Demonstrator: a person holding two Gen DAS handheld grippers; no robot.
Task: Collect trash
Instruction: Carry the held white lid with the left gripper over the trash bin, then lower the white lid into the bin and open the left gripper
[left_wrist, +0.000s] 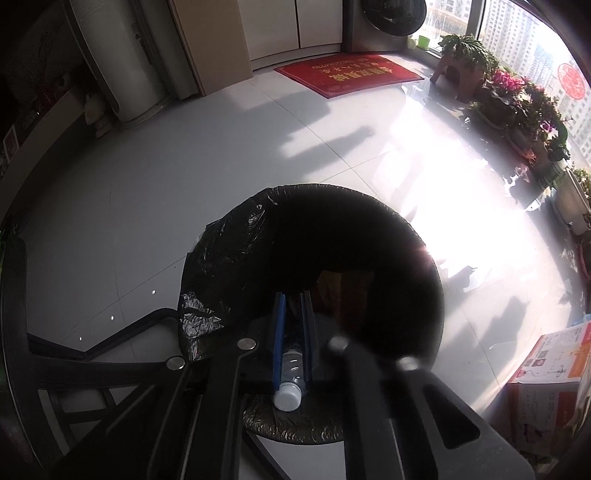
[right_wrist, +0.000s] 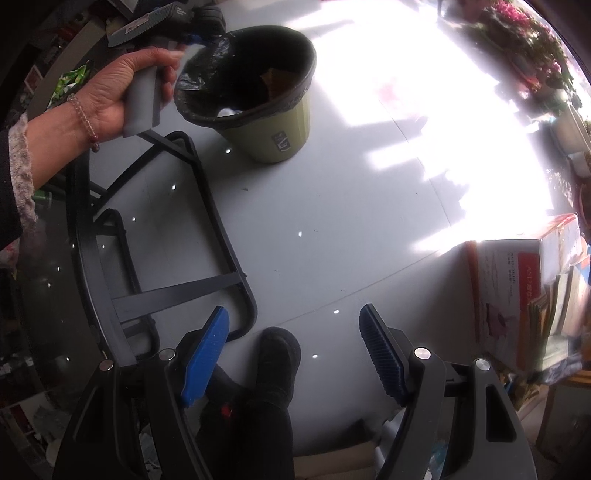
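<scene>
- The left gripper (left_wrist: 293, 295) is clenched on a small clear plastic bottle (left_wrist: 291, 363), whose white cap (left_wrist: 287, 396) points back toward the camera; the blue pads (left_wrist: 279, 332) press its sides.
- Bottle and fingertips hang over the open mouth of the waste bin (left_wrist: 229, 258), which is lined with a black bag; the bin fills the near centre of the left wrist view.
- Brownish paper trash (left_wrist: 343, 288) lies inside the bin, dim in shadow.
- From the right wrist view, the olive-green bin (right_wrist: 284, 129) stands on the grey tiled floor (right_wrist: 332, 221) at the far centre, with something white (right_wrist: 227, 110) at its near inner edge.
- The person's left hand (right_wrist: 122, 92), a bead bracelet at the wrist, holds the grey handle just left of the bin.
- The right gripper (right_wrist: 295, 325) is released, its blue pads wide apart and nothing between them, pointing down at the floor above a dark shoe (right_wrist: 277, 358).
- A black metal frame (right_wrist: 207, 206) lies left of it; a cardboard box (right_wrist: 506, 295) sits at the right.
</scene>
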